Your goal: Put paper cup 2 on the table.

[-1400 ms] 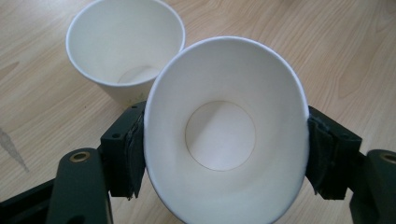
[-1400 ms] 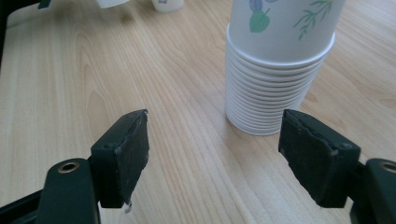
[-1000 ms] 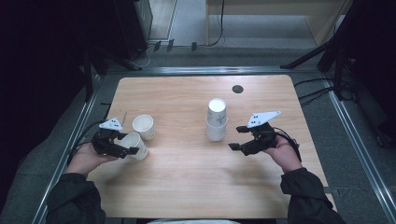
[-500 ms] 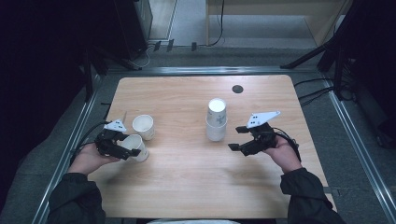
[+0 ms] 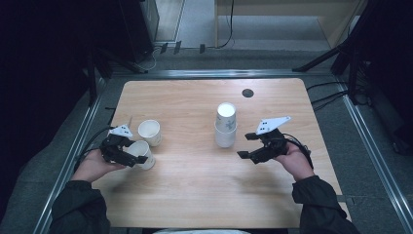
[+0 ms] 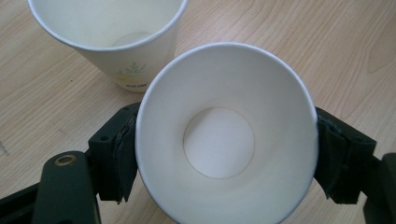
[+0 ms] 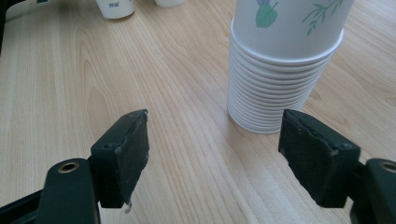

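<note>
Paper cup [image 5: 141, 154] sits at the far left of the table [image 5: 195, 195], near the left edge, and the left gripper [image 5: 130, 152] has its jaws clamped on it, one pad on each side of the wall. In the left gripper view that cup [image 6: 226, 135] is squeezed a bit oval between the pads, tipped so you look right down into it at the round white bottom, mouth facing the camera. Just beyond it stands a second cup [image 5: 149, 132], upright on the wood, mouth up, close beside the held one; I can't tell if the two actually touch. The left gripper view shows this second cup [image 6: 112, 32] has a little green plant print on its side. Moving toward the middle, there's a stack of cups [image 5: 226, 125] standing upside down, bottom up, with a small dark round spot [image 5: 248, 92] on the table further back. From the right gripper view the stack [image 7: 285, 60] shows lots of nested rims at the base and a leaf print higher up. Over on the right, the right gripper [image 5: 248, 146] has its jaws spread wide with nothing between them, pointed at the stack from just beside it, not touching.
</note>
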`<control>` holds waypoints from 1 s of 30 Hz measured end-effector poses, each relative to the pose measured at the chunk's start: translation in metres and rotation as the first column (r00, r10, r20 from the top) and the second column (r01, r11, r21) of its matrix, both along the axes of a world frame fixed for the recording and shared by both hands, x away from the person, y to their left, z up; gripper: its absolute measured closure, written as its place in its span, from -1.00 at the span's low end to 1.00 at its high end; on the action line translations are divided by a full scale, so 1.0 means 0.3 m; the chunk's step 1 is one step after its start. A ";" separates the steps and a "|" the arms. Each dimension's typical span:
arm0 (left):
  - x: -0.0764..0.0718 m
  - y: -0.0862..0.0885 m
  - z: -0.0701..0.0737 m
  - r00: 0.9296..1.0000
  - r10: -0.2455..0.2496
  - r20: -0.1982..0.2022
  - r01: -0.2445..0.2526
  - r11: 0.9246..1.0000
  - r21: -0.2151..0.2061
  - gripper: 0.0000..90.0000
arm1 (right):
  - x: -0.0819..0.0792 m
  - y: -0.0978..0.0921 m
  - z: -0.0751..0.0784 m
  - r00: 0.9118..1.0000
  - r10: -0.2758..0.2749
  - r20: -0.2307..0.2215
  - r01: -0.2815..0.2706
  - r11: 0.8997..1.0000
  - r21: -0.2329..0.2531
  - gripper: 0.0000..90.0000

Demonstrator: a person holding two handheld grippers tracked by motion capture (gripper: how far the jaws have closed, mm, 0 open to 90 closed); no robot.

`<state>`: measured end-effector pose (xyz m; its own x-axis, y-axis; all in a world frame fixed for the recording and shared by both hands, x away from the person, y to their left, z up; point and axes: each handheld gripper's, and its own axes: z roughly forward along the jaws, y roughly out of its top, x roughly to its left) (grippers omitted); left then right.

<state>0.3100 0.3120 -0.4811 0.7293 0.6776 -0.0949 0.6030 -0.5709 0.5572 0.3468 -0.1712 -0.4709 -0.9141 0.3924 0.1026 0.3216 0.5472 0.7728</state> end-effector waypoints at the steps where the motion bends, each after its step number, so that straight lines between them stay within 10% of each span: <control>1: 0.000 -0.001 0.001 1.000 -0.003 -0.002 0.003 1.000 0.002 -0.54 | 0.000 0.000 0.000 1.000 0.000 -0.001 0.000 1.000 0.000 -0.44; 30: 0.000 0.021 0.101 1.000 0.009 0.004 -0.008 0.990 -0.140 -0.66 | -0.009 -0.005 0.000 1.000 0.000 0.003 0.000 1.000 -0.019 -0.44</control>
